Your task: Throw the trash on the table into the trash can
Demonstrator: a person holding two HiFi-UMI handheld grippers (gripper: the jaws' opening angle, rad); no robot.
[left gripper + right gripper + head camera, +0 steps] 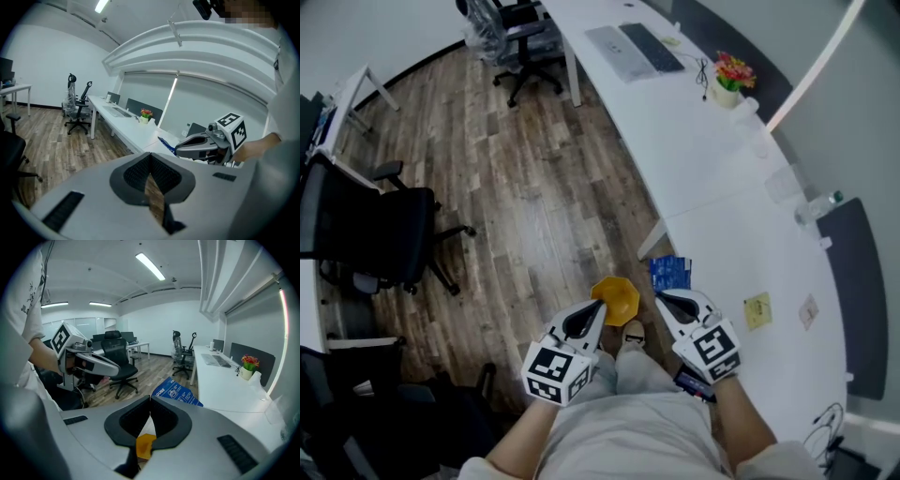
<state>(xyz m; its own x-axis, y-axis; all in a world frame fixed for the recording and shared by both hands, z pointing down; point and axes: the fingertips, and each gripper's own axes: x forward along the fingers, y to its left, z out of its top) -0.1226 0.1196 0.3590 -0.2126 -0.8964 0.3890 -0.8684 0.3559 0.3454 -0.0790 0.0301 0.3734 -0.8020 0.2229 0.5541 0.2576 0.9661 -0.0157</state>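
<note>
The left gripper (pixel 599 308) and right gripper (pixel 662 298) had fingers clenched empty, the blue packet (pixel 669 272) lay at the worktop (pixel 741 234) edge just beyond the right fingers, and the yellow can (pixel 616 298) was half-hidden between both.

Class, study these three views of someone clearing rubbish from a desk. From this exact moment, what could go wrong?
1. The right claw seems to pinch the blue printed packet only by a corner, so it might slip free early.
2. The small orange trash can on the floor looks narrow, so a drop could miss it.
3. The left claw, shut and empty, hangs at the can's rim and may block the drop.
</note>
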